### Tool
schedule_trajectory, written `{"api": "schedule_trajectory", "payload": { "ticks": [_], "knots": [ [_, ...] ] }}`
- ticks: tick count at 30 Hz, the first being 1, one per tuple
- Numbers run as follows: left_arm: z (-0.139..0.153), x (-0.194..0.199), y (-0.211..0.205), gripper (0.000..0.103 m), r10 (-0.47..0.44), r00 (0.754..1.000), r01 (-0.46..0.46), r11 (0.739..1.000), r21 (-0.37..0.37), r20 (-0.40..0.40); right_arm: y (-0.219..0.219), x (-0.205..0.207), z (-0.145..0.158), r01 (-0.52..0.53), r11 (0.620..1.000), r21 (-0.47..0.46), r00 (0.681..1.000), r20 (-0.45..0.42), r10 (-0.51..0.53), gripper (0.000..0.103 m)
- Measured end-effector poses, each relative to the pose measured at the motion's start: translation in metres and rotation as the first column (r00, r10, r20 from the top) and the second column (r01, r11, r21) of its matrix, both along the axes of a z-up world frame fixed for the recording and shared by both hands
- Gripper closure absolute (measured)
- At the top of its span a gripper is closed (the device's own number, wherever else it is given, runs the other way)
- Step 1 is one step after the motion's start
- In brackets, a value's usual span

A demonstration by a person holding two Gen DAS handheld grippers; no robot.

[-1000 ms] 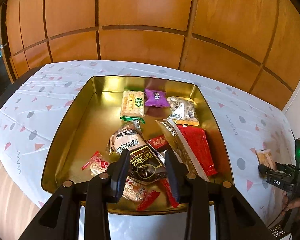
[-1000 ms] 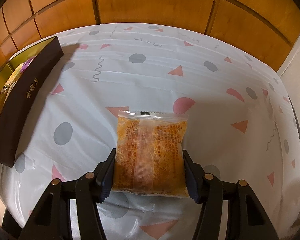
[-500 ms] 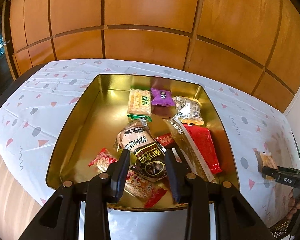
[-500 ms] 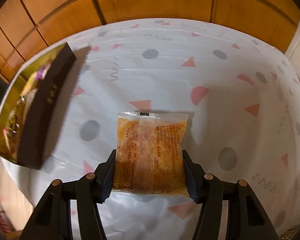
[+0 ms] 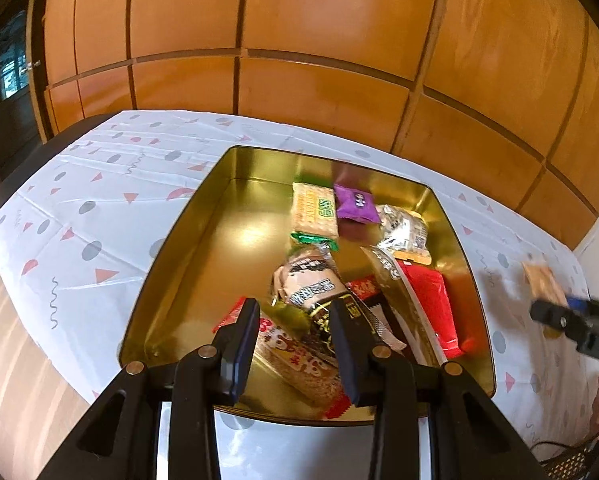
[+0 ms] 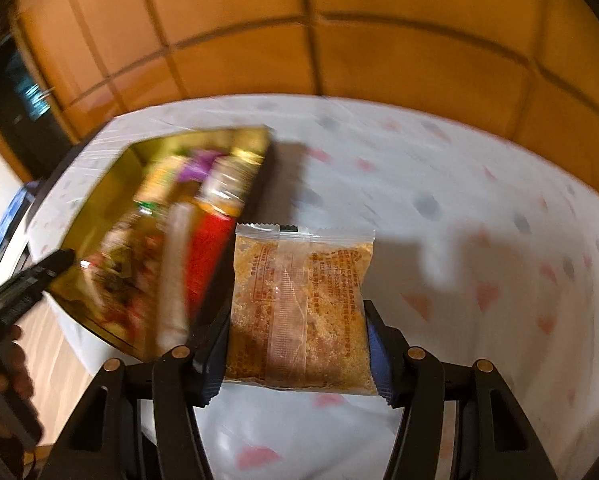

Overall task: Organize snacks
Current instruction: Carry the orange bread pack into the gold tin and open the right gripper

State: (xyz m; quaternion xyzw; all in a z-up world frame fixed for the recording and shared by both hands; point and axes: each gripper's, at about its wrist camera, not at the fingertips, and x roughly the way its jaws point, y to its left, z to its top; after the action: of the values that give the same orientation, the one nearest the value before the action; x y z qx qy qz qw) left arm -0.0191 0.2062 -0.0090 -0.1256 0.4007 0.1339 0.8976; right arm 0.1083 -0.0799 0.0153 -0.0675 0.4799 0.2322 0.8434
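Snacks lie heaped in our gold tin (image 5: 187, 264), which sits on the desk (image 5: 99, 216) under a white cloth with grey dots and pink triangles. Inside it we see a cracker pack (image 5: 314, 214) with a green end, a purple packet (image 5: 355, 204) just beside it, a clear bag of nuts (image 5: 405, 232), a red pouch (image 5: 431, 304), a brown-and-white wrapped cake (image 5: 309, 282) and a red-edged rice cracker pack (image 5: 299, 356), most of them crowded toward the right and near side while the left of the tin floor shows bare. Our left gripper (image 5: 295, 344) hovers over the near edge of the tin, its fingers (image 5: 245, 344) parted and grasping nothing. Our right gripper (image 6: 299, 352) has its fingers (image 6: 377, 354) clenched on both sides of an orange crumbly snack in a clear packet (image 6: 299, 304), lifted clear of the cloth, just beside the tin's right wall. From the left wrist view that packet (image 5: 543, 284) shows blurred, out past the tin's right side.
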Motion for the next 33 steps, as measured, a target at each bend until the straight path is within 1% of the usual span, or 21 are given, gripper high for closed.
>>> {"api": "schedule_trajectory", "payload": {
  "ticks": [3, 6, 8, 12, 14, 17, 19, 23, 25, 26, 27, 29, 30, 33],
  "knots": [
    [0.000, -0.001, 0.005, 0.067, 0.006, 1.000, -0.006, 1.000, -0.006, 0.003, 0.038, 0.005, 0.009, -0.075, 0.997, -0.017, 0.997, 0.035, 0.075, 0.043],
    [0.001, -0.002, 0.009, 0.067, 0.011, 1.000, -0.011, 1.000, -0.009, 0.006, 0.075, 0.013, 0.010, -0.129, 0.990, -0.054, 0.990, 0.055, 0.132, 0.043],
    [0.001, -0.003, 0.011, 0.067, 0.013, 1.000, -0.013, 1.000, -0.008, 0.006, 0.097, 0.019, 0.004, -0.160, 0.984, -0.072, 0.985, 0.050, 0.164, 0.043],
    [-0.001, -0.002, 0.013, 0.067, 0.014, 1.000, -0.014, 1.000, -0.012, -0.001, 0.134, 0.033, -0.022, -0.191, 0.971, -0.144, 0.981, 0.016, 0.195, 0.043],
    [-0.004, -0.002, 0.014, 0.067, 0.013, 1.000, -0.013, 1.000, -0.014, -0.011, 0.144, 0.036, -0.038, -0.202, 0.962, -0.183, 0.979, -0.001, 0.205, 0.043],
    [-0.007, -0.002, 0.015, 0.067, 0.012, 1.000, -0.012, 1.000, -0.015, -0.016, 0.143, 0.035, -0.049, -0.204, 0.960, -0.194, 0.979, -0.010, 0.206, 0.044],
    [-0.007, -0.001, 0.014, 0.067, 0.011, 1.000, -0.011, 1.000, -0.020, -0.018, 0.140, 0.035, -0.048, -0.202, 0.962, -0.184, 0.979, -0.009, 0.203, 0.043],
    [-0.007, 0.000, 0.011, 0.067, 0.003, 1.000, -0.003, 1.000, -0.020, -0.017, 0.131, 0.032, -0.038, -0.183, 0.968, -0.172, 0.982, 0.023, 0.190, 0.044],
    [-0.007, -0.001, 0.011, 0.067, 0.003, 1.000, -0.003, 1.000, -0.019, -0.016, 0.130, 0.029, -0.033, -0.183, 0.970, -0.162, 0.982, 0.026, 0.189, 0.049],
    [-0.007, -0.001, 0.010, 0.067, 0.003, 1.000, -0.003, 1.000, -0.019, -0.018, 0.129, 0.027, -0.032, -0.189, 0.970, -0.154, 0.980, 0.025, 0.195, 0.056],
    [-0.007, 0.000, 0.010, 0.067, 0.002, 1.000, -0.002, 1.000, -0.019, -0.018, 0.130, 0.025, -0.032, -0.194, 0.969, -0.156, 0.980, 0.023, 0.200, 0.065],
    [-0.007, -0.001, 0.009, 0.067, 0.001, 1.000, -0.001, 1.000, -0.016, -0.018, 0.131, 0.025, -0.035, -0.195, 0.966, -0.169, 0.979, 0.016, 0.201, 0.074],
    [-0.007, -0.001, 0.009, 0.067, 0.000, 1.000, 0.000, 1.000, -0.016, -0.019, 0.133, 0.026, -0.038, -0.198, 0.965, -0.173, 0.979, 0.010, 0.203, 0.076],
    [-0.007, -0.001, 0.007, 0.067, -0.002, 1.000, 0.002, 1.000, -0.010, -0.022, 0.138, 0.031, -0.043, -0.197, 0.963, -0.182, 0.979, 0.016, 0.203, 0.076]
  ]
}}
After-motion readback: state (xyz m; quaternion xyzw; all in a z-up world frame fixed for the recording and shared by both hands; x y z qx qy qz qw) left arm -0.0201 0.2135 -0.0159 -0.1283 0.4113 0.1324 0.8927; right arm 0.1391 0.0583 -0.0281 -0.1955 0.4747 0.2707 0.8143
